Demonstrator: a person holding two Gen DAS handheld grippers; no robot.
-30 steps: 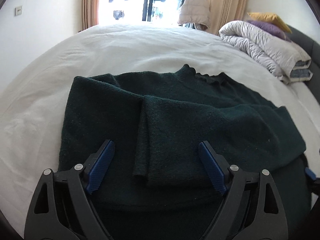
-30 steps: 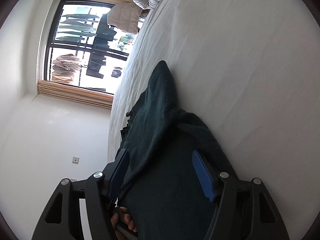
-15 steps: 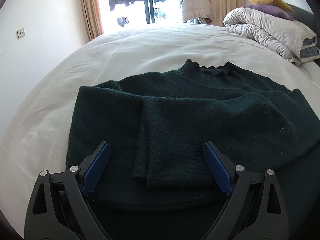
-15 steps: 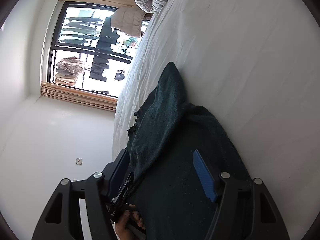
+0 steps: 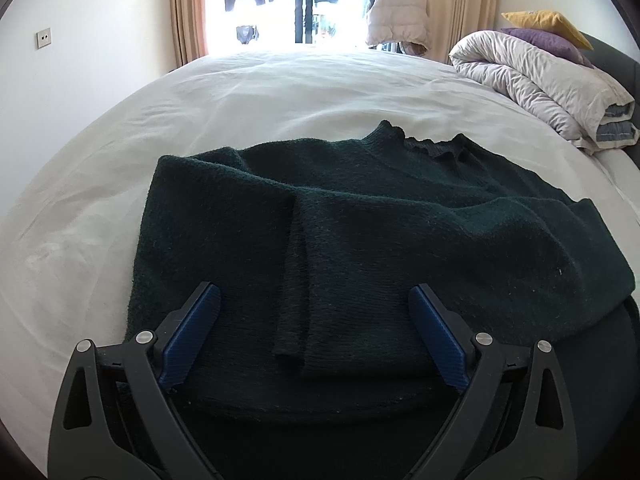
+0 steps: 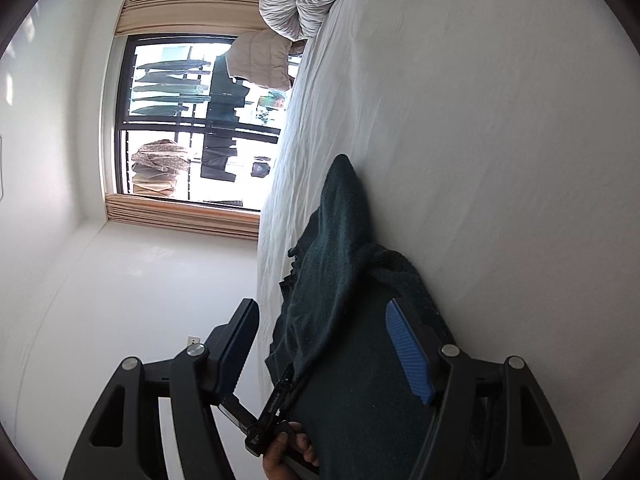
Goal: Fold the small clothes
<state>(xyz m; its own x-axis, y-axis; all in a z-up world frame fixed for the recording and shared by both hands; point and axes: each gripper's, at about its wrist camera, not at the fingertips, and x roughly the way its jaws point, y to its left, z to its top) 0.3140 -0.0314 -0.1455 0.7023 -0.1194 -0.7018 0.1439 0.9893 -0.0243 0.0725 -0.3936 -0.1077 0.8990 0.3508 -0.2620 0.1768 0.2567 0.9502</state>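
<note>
A dark green knit sweater point(image 5: 400, 232) lies flat on the white bed point(image 5: 280, 92), collar at the far side. One sleeve point(image 5: 316, 280) is folded down over its front. My left gripper point(image 5: 314, 292) hovers just above the sweater's near part, its jaws opening wide on either side of the folded sleeve, pads off the cloth. In the rolled right wrist view the sweater point(image 6: 344, 280) runs between the jaws of my right gripper point(image 6: 322, 304), which stands open. One blue pad point(image 6: 408, 352) lies along the cloth; the other is apart in the air.
A rolled grey-white duvet point(image 5: 540, 84) with purple and yellow pillows sits at the bed's far right. Beyond the bed are a window point(image 5: 304, 0) with curtains and a pale padded jacket point(image 5: 396, 16). A hand point(image 6: 288, 452) holding the other gripper shows low in the right wrist view.
The left jaws have spread a little wider and that view has tipped up slightly. In the right wrist view the hand with the other gripper has come more into sight at the bottom.
</note>
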